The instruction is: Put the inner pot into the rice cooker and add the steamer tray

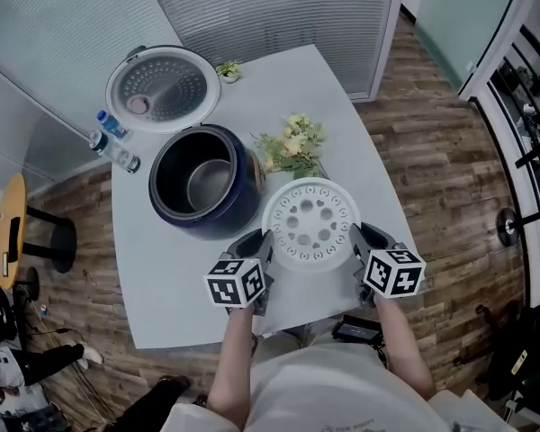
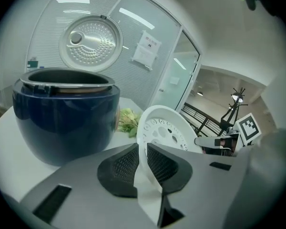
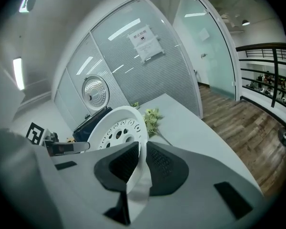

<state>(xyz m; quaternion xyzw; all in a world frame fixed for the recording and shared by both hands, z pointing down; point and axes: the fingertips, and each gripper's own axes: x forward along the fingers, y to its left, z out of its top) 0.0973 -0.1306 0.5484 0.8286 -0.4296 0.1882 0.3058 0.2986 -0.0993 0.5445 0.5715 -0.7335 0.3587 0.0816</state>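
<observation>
Two grippers share one load: the left gripper (image 1: 259, 244) and the right gripper (image 1: 364, 238) each pinch an opposite side of the white steamer tray (image 1: 310, 223). In the left gripper view, the left gripper's (image 2: 142, 152) jaws are clenched on the tray's (image 2: 164, 128) thin rim, which runs straight between the dark ribbed pads. The right gripper view gives me the same on the other side: the right gripper (image 3: 142, 150) grasps the rim, with the perforated disc of the tray (image 3: 115, 128) beyond it. From the head view the tray lies roughly level with its holes facing up, over the near part of the table (image 1: 342, 97).

The dark blue rice cooker (image 1: 245, 201) stands toward the table's left edge, just beside the tray. Its lid (image 1: 162, 88) is swung open toward the far left corner. The inner pot (image 1: 207, 183) sits inside the cooker, its grey bottom showing. A bunch of pale flowers (image 1: 292, 147) lies just beyond the tray, and two bottles (image 1: 112, 129) stand at the left edge.
</observation>
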